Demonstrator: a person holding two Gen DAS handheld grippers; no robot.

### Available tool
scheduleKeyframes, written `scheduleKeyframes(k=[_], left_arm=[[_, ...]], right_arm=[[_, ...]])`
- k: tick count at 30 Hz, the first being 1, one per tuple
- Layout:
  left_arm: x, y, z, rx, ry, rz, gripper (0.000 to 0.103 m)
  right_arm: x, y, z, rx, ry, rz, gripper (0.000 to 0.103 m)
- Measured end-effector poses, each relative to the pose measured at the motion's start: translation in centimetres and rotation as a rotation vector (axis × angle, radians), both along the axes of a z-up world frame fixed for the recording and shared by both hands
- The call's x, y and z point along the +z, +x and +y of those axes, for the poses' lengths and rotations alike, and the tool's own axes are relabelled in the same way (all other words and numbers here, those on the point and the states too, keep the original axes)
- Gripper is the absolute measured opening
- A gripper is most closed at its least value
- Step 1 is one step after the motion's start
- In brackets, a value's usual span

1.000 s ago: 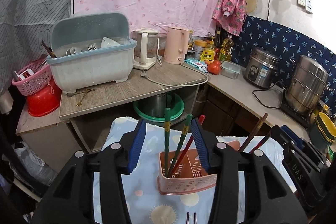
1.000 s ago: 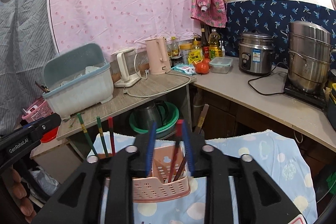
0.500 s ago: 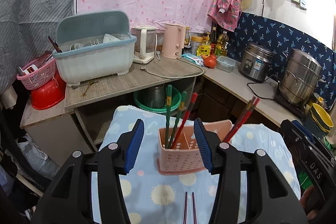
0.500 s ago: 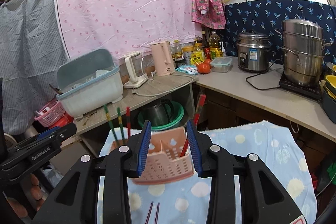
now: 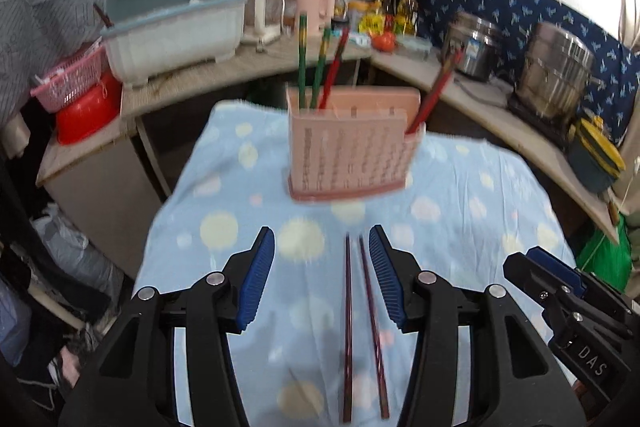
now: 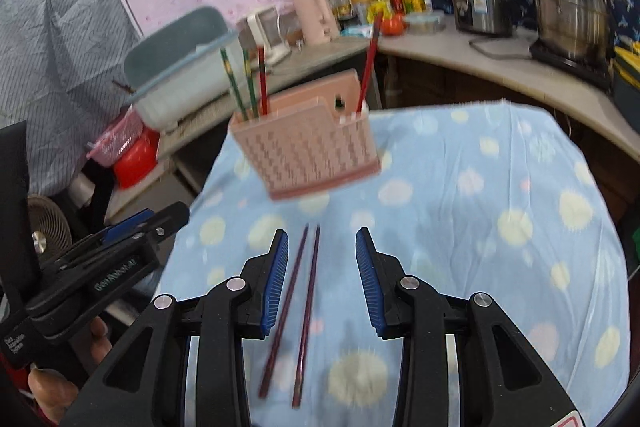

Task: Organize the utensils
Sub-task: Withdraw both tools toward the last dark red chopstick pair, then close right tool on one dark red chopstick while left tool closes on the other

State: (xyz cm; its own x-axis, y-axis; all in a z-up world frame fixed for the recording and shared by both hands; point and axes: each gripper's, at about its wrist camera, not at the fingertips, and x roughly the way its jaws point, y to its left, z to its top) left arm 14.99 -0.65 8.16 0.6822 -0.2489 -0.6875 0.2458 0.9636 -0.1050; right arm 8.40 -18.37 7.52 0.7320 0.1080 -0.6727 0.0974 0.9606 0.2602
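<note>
Blue cloth (image 5: 248, 267): chopsticks (image 5: 362, 323) now betw. tools

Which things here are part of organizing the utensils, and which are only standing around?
Part of the job:
- loose chopstick pair on the cloth
- pink utensil holder
- chopsticks standing in it

Just around:
- dish rack
- pink kettle
- rice cooker
- steel pot

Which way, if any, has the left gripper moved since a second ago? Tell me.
Yes. The left gripper has pulled back and down from the pink utensil holder, which now stands beyond its fingertips, and it frames the dark chopsticks on the cloth.
</note>
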Motion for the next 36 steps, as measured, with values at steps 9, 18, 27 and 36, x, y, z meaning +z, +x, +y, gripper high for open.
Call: scheduleKeyframes(k=[9,18,27,36], left_arm=[[-8.7,-4.9,-0.2,-0.034,0.078,0.172,0.046],[-12.6,-7.6,0.6,-0.032,0.115,0.227,0.039],[-13.2,-7.6,1.7,-0.01,0.11,0.242,0.039],[-13.3,-7.4,2.1,0.002,0.102,0.248,0.039]], right_arm=[[-7.5,-4.2,3.0,0.065,-0.045,0.176,0.035],[-10.8,-5.2,5.2,0.1,-0.083,0.238,0.035],[-11.7,-4.3,6.2,0.12,-0.1,0.251,0.035],[-12.5,-3.7,7.1,0.142,-0.113,0.267,0.025]])
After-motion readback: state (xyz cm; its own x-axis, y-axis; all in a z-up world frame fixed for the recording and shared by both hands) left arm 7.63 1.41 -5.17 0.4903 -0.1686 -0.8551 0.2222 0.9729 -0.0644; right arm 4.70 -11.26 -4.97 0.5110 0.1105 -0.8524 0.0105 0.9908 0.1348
